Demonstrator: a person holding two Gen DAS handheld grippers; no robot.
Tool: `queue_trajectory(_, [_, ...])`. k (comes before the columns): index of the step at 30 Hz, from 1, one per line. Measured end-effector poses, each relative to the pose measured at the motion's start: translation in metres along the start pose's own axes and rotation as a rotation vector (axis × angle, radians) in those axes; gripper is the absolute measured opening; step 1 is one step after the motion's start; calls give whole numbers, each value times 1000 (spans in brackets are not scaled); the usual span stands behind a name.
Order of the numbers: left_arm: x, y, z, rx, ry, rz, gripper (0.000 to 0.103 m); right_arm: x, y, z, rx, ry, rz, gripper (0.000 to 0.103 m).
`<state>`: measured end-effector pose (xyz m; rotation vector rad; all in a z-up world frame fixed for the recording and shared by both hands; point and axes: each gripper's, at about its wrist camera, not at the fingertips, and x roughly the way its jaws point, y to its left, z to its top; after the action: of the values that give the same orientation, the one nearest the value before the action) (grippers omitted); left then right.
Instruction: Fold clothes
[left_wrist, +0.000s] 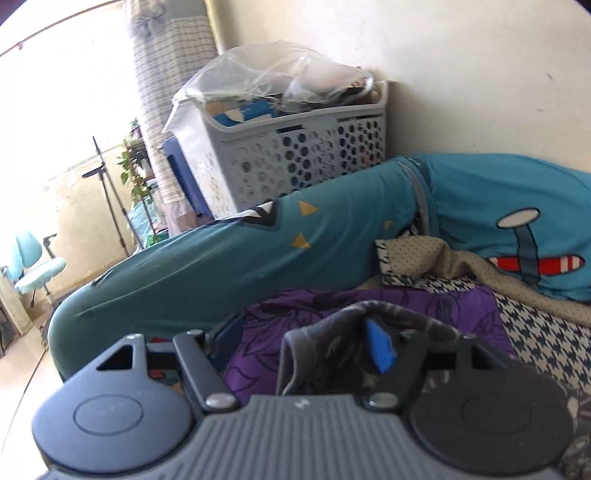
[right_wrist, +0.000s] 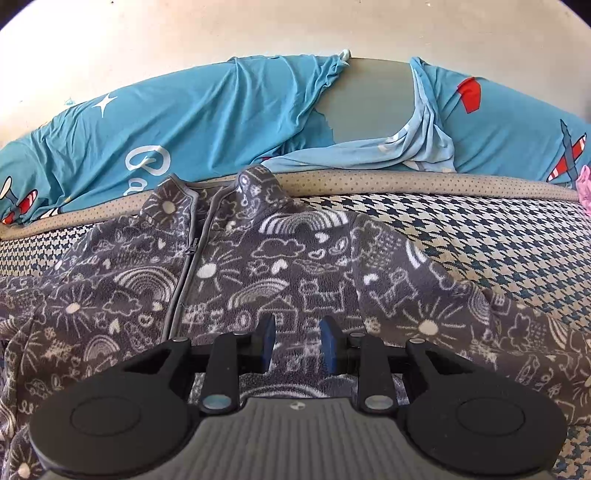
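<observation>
A grey fleece zip garment (right_wrist: 280, 266) printed with white rainbows, suns and clouds lies spread on the houndstooth bed cover (right_wrist: 480, 229), collar toward the wall. My right gripper (right_wrist: 297, 343) is open low over its front, to the right of the zipper (right_wrist: 188, 258), with the fabric showing between the blue pads (right_wrist: 267, 341). In the left wrist view a bunched part of the same garment (left_wrist: 325, 339) is draped over the right finger's blue pad (left_wrist: 380, 349). My left gripper (left_wrist: 304, 343) stands wide open.
A purple floral cloth (left_wrist: 388, 306) lies beyond the left gripper. Teal bolster pillows (left_wrist: 221, 258) (right_wrist: 203, 110) line the wall. A perforated laundry basket (left_wrist: 295, 155) with a plastic bag stands behind them. A chair (left_wrist: 33, 266) and a plant (left_wrist: 136, 166) are far left; a pink item (right_wrist: 585, 184) is at the right edge.
</observation>
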<state>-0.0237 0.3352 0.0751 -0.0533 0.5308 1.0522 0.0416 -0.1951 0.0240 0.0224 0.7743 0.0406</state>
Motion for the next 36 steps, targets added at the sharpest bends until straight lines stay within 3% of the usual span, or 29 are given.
queue_trajectory(5, [-14,4,4,-69,-21,-37,69,0,-4,1,21,1,-1,26])
queue_trajectory(11, [-45,-32,1,-34,-69,-181,71,0,-12,2,52,-8,14,26])
queue_trajectory(25, [-123,-162,-51,266,-32,-631,74,11,-28,11,103,-26,23,26])
queue_trajectory(29, [-134,-185,-68,328,-5,-705,75,16,-33,14,112,-46,26,26])
queue_trajectory(36, [-138,-206,-81,333,59,-777,77,33,-43,19,170,-44,25,26])
